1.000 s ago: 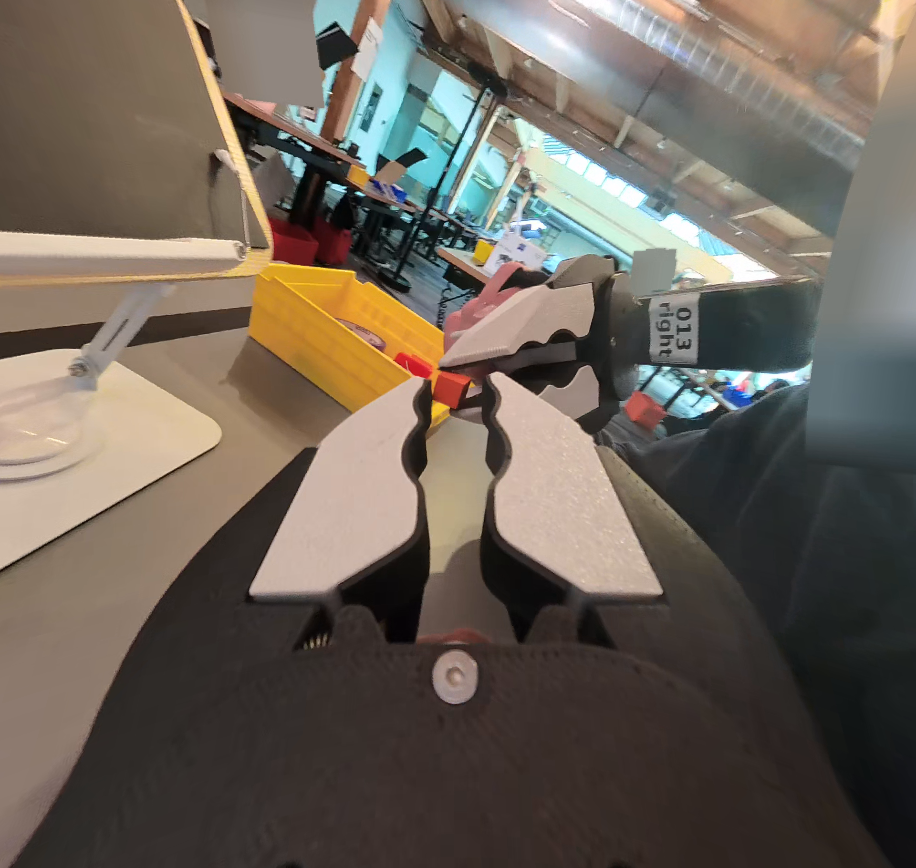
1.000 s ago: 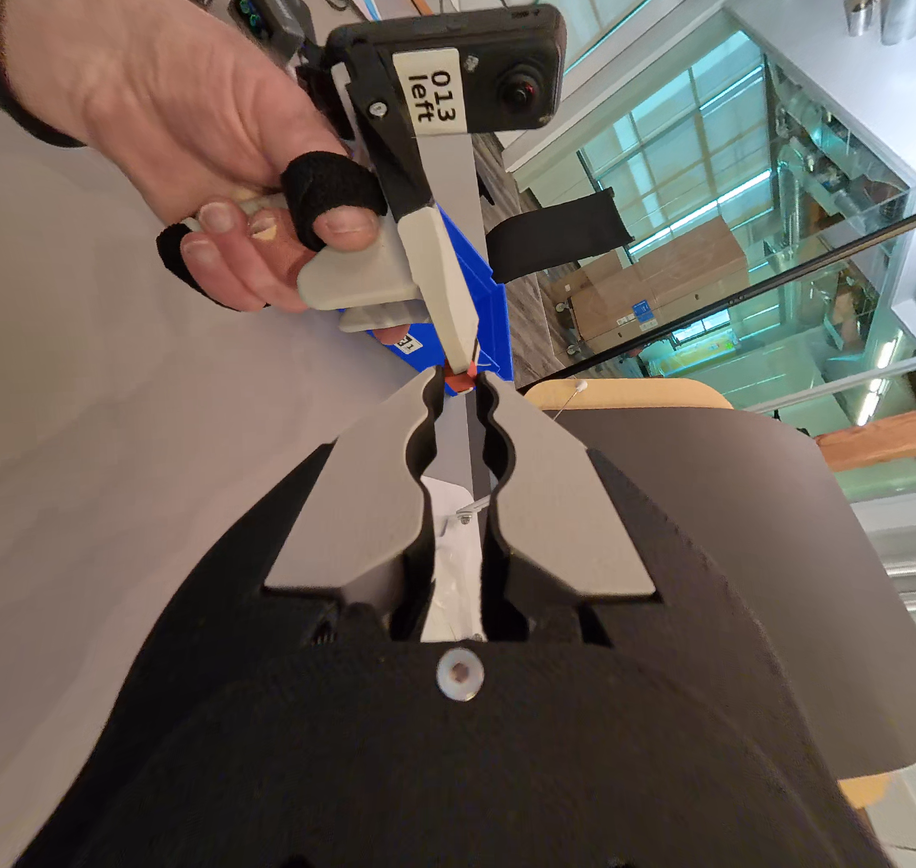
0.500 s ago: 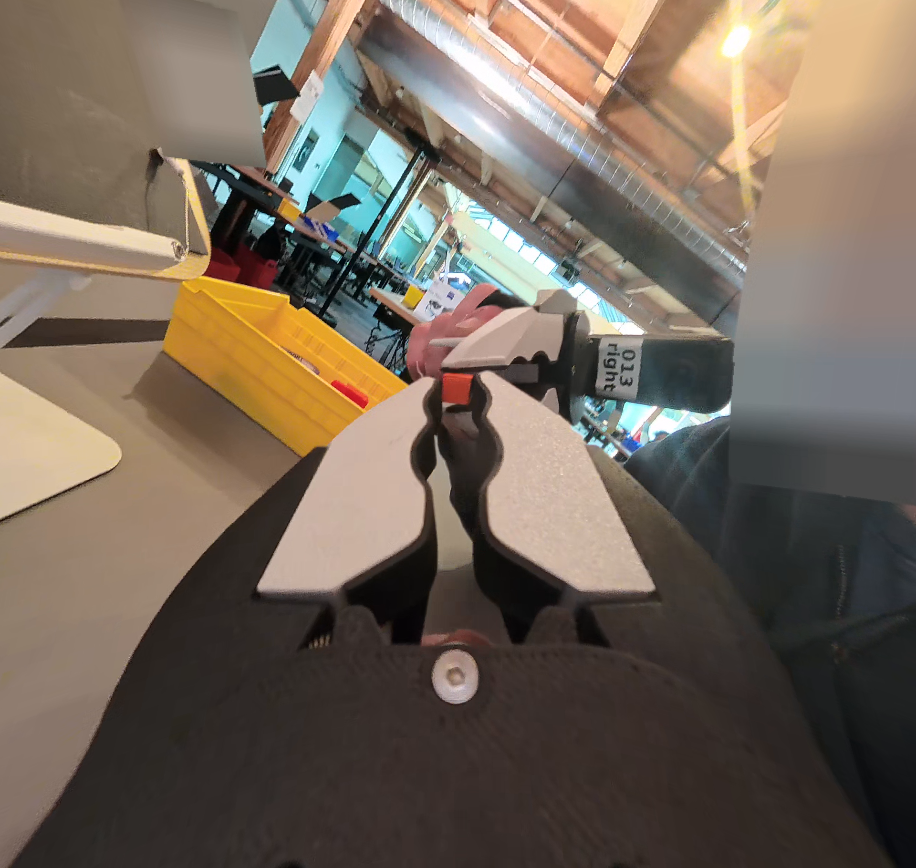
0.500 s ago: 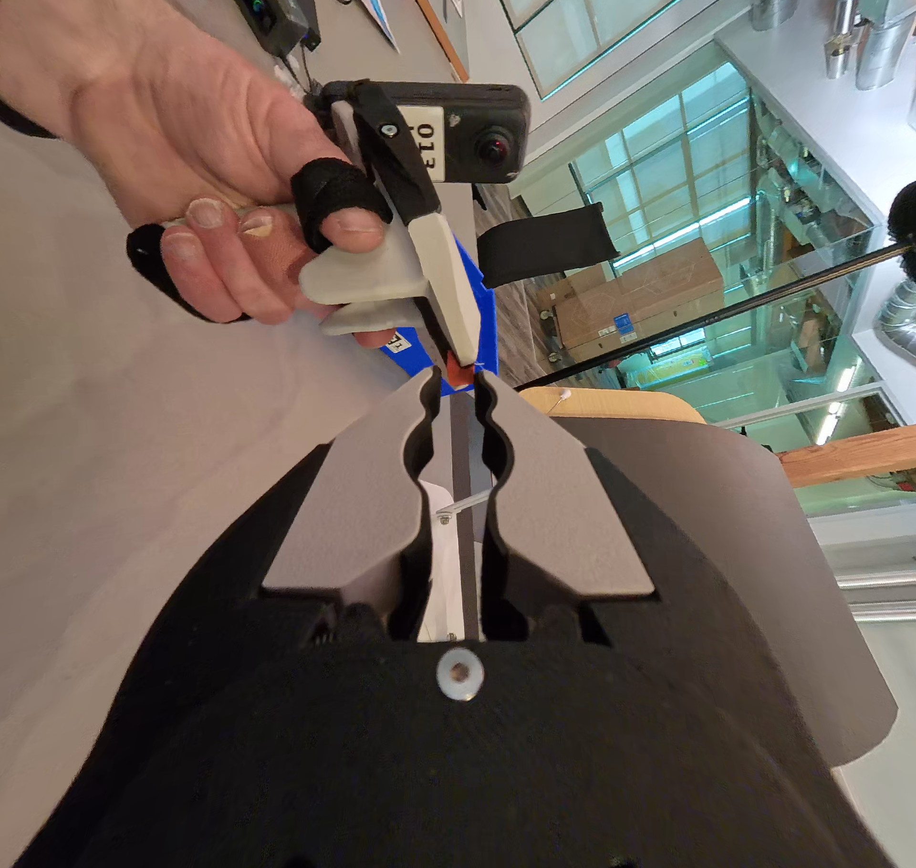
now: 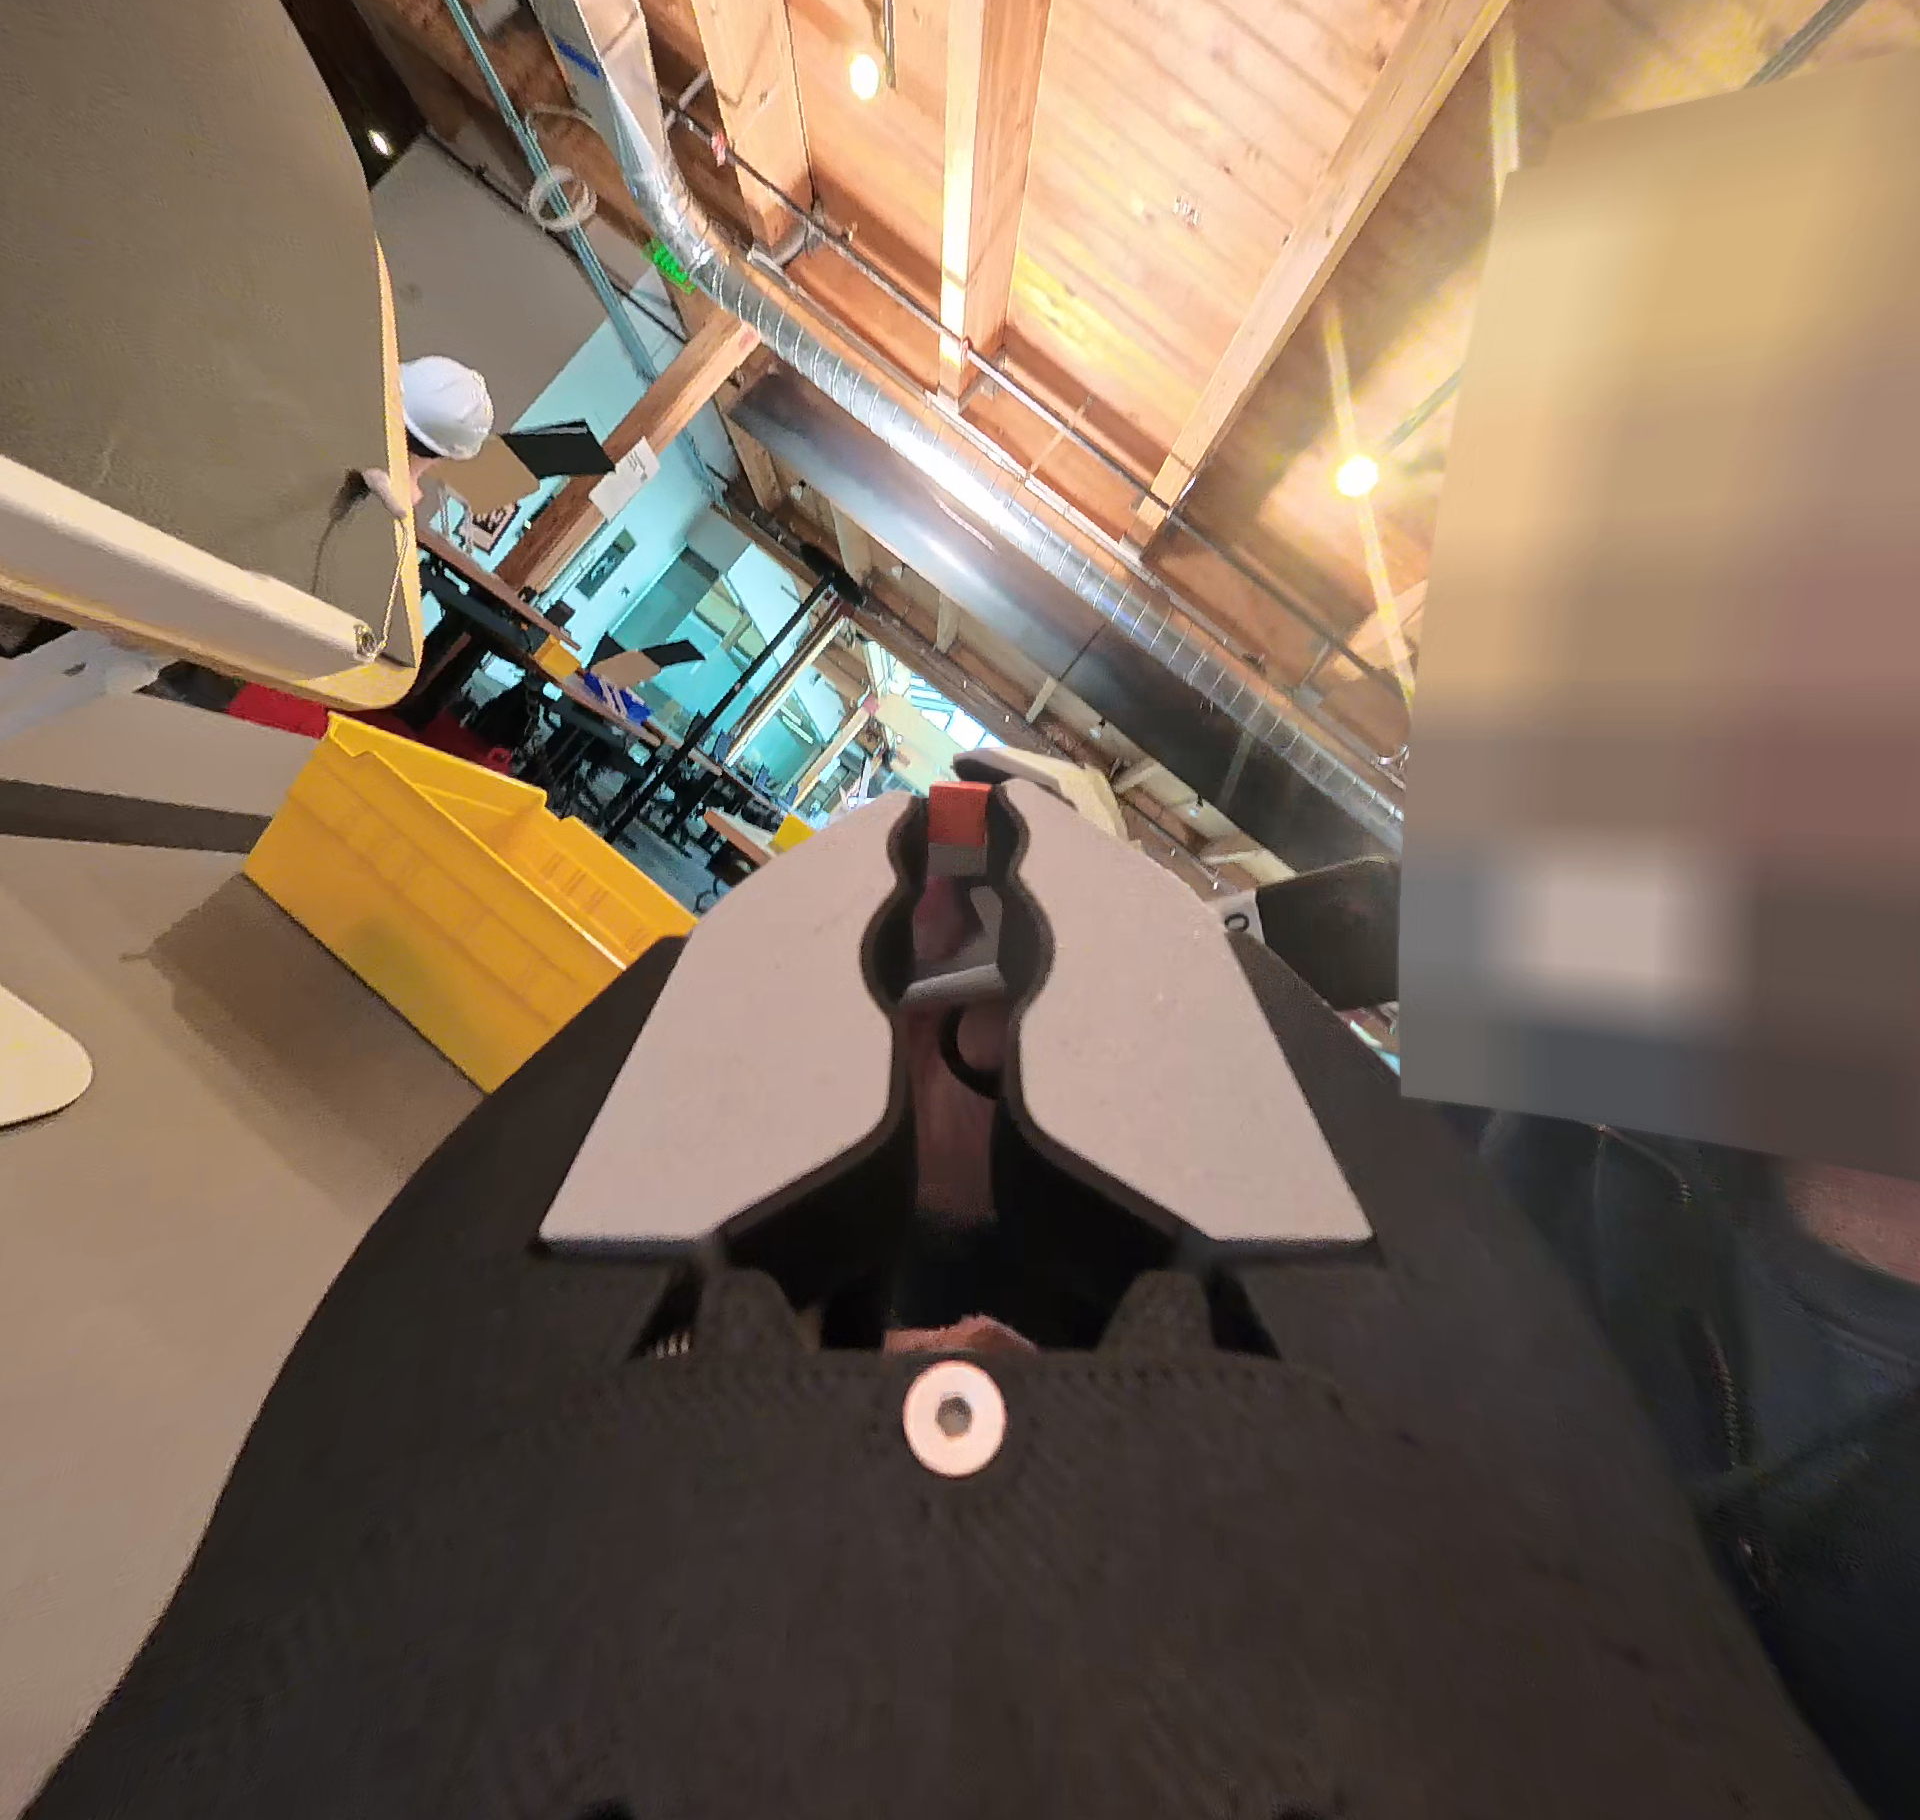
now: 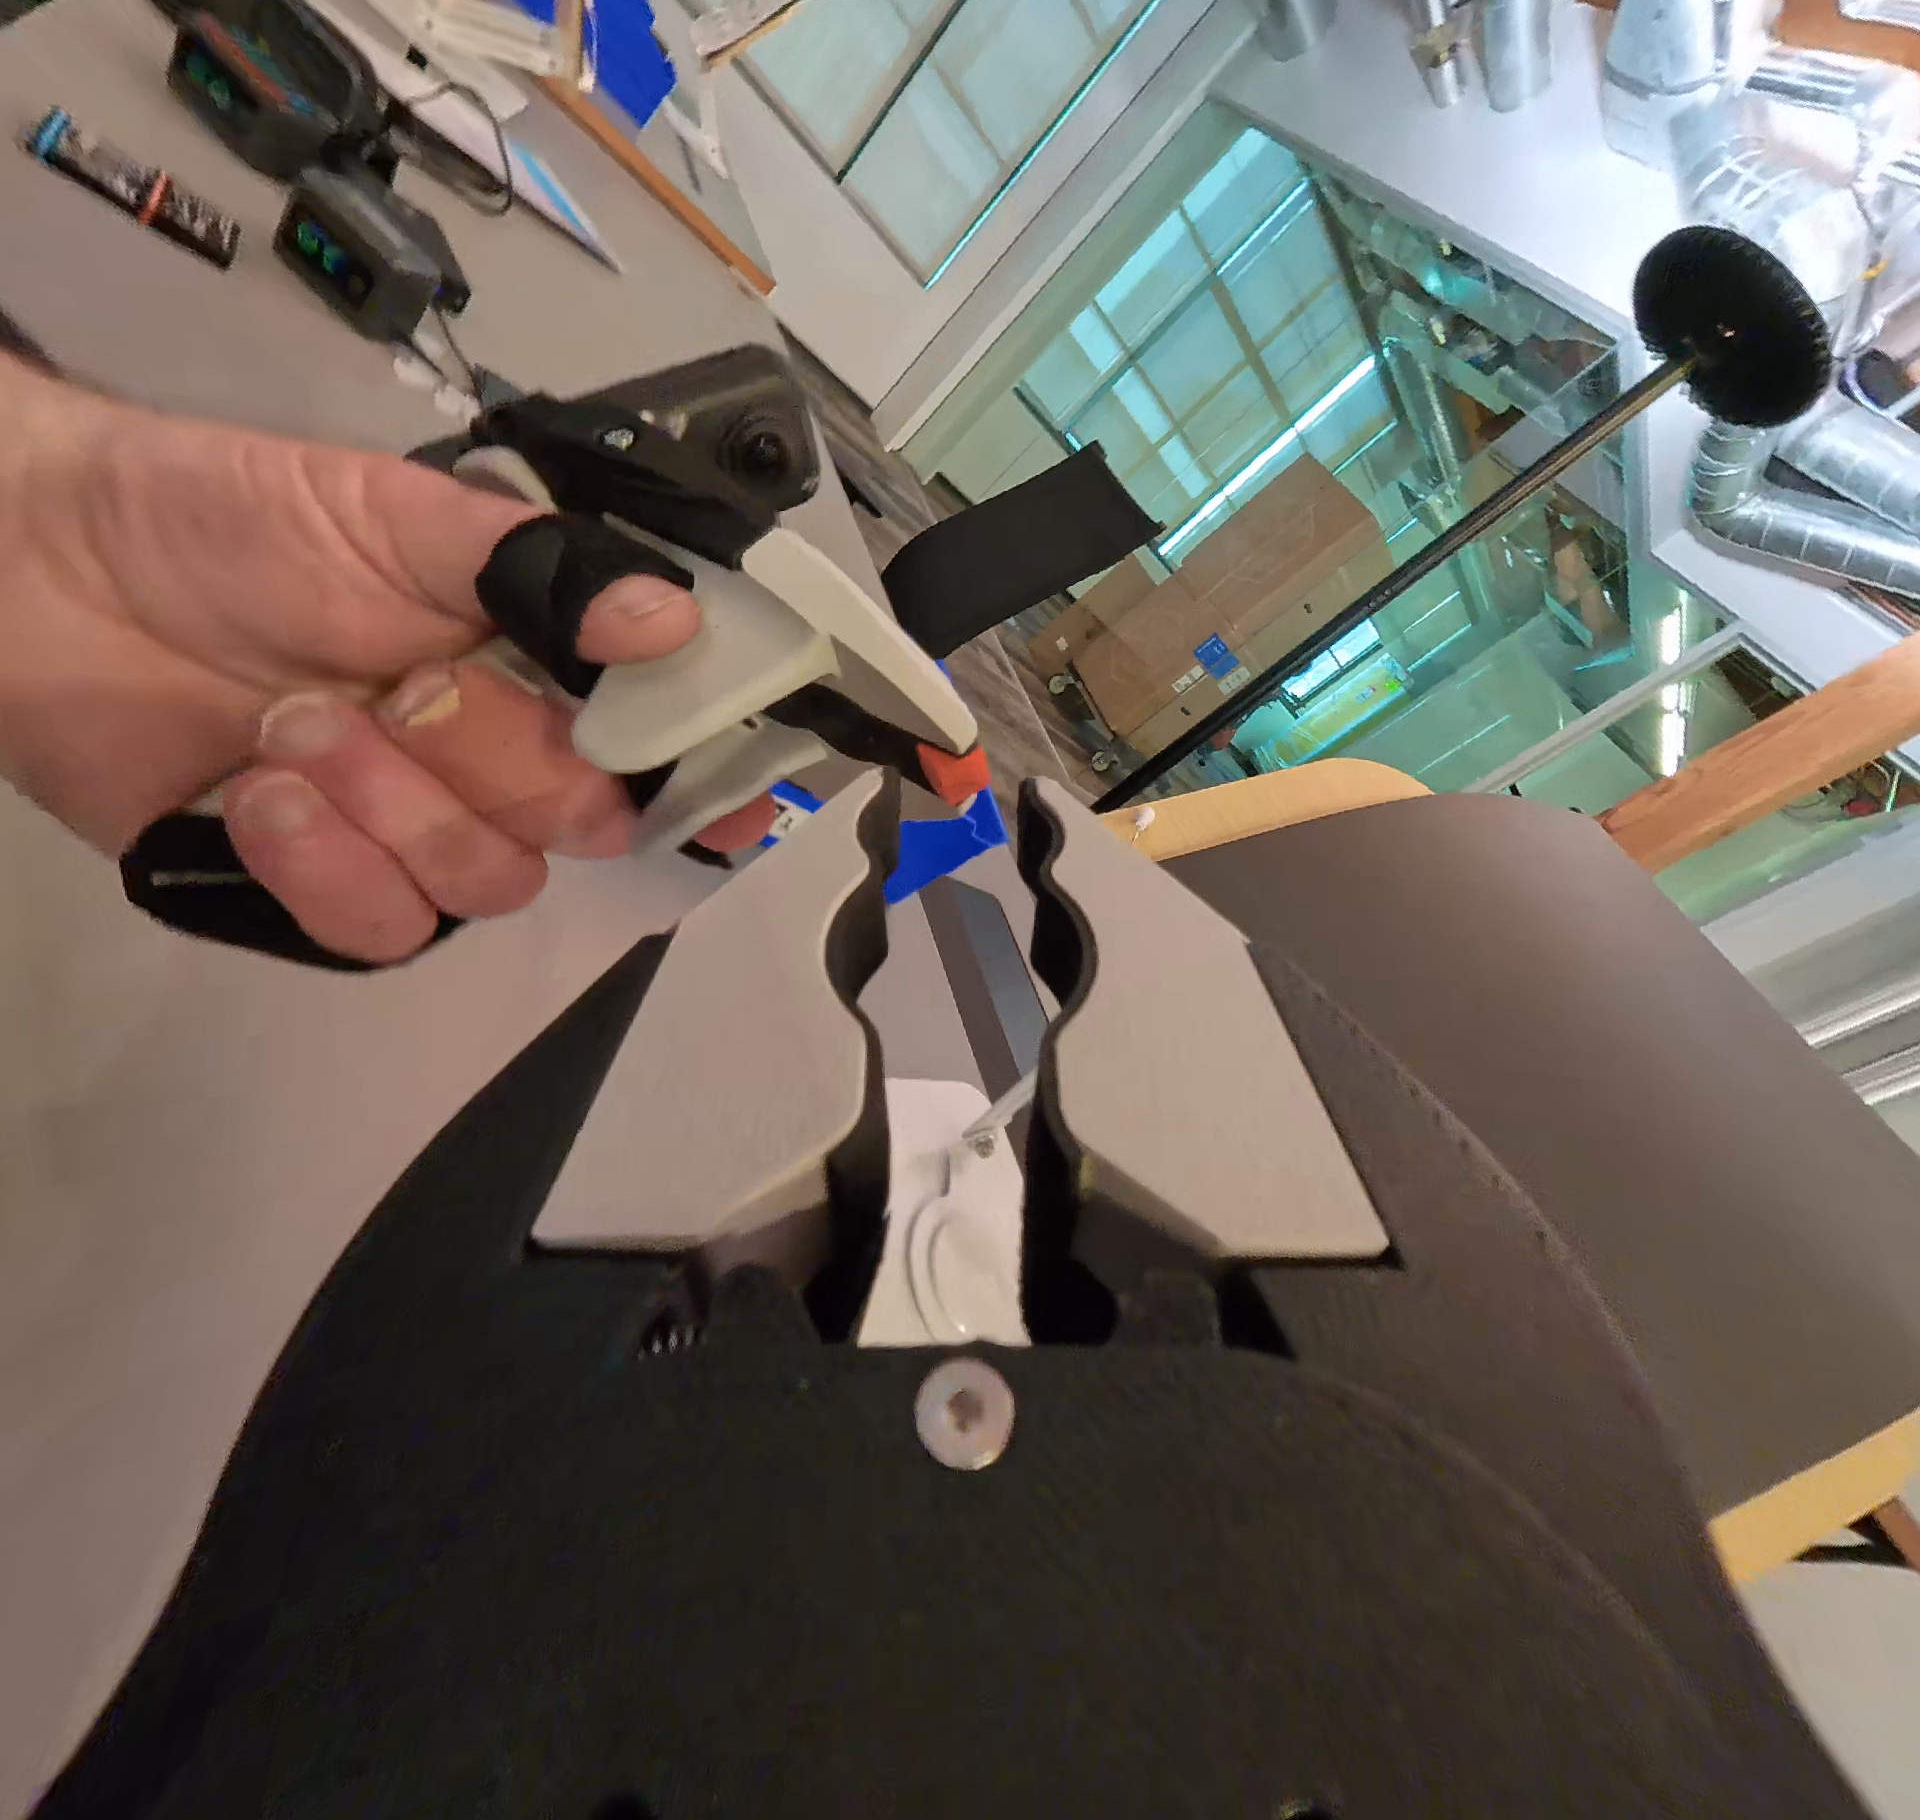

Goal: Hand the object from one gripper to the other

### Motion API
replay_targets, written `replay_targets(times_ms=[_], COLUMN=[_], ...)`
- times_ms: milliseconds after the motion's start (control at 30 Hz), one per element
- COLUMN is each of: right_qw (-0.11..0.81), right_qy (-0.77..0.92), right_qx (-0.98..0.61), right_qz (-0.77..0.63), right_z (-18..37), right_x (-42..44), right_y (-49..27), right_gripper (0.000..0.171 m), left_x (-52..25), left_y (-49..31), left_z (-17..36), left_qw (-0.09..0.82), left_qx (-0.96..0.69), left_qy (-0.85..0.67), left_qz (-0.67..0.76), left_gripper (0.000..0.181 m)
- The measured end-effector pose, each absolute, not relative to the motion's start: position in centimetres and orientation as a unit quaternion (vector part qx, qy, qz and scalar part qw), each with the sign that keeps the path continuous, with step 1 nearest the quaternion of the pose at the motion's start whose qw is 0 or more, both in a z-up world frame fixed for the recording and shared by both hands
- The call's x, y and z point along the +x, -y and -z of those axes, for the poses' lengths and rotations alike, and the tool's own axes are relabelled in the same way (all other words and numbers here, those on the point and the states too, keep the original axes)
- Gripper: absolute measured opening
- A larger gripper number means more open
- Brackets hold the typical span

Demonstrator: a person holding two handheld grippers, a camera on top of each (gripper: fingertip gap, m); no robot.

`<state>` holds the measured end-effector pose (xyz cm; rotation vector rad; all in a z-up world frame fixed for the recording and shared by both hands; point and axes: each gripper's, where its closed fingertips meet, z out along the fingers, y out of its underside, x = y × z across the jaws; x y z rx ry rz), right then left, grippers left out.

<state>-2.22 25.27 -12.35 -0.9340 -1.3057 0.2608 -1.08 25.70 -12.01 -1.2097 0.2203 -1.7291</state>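
A small orange-red block [image 5: 954, 812] sits pinched between the tips of my left gripper [image 5: 956, 806], held up in the air above the grey table [image 5: 156, 1199]. In the right wrist view a hand [image 6: 260, 648] holds the left gripper [image 6: 948, 764], which is shut on the block [image 6: 951, 773]. My right gripper [image 6: 954, 804] is open and empty. Its fingertips stand just below and to either side of the block, apart from it.
A yellow bin [image 5: 436, 897] stands on the table behind the left gripper. A blue bin [image 6: 940, 851] lies beyond the right gripper's tips. Black devices with cables [image 6: 353, 248] lie far left. A dark curved panel [image 6: 1507, 1043] stands to the right. The tips of both grippers are at nearly the same place.
Both grippers met tip to tip at the block. The right gripper's jaws have now opened and drawn off it. The left gripper keeps the block and has tilted upward.
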Motion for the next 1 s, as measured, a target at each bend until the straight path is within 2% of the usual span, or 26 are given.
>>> replay_targets(times_ms=[567, 1000], right_qw=[0.723, 0.713], right_qy=[0.496, 0.524], right_qx=[-0.466, -0.453], right_qz=[-0.118, -0.111], right_z=[12.55, 12.98], right_x=[-3.04, -2.77], right_y=[-25.67, -25.97], right_gripper=[0.017, 0.009], left_x=[-0.73, -0.21], left_y=[-25.76, -25.54], left_z=[11.77, 12.13], left_qw=[0.524, 0.518], left_qx=[-0.459, -0.457], left_qy=[-0.026, -0.022], left_qz=[0.717, 0.723], left_gripper=[0.011, 0.01])
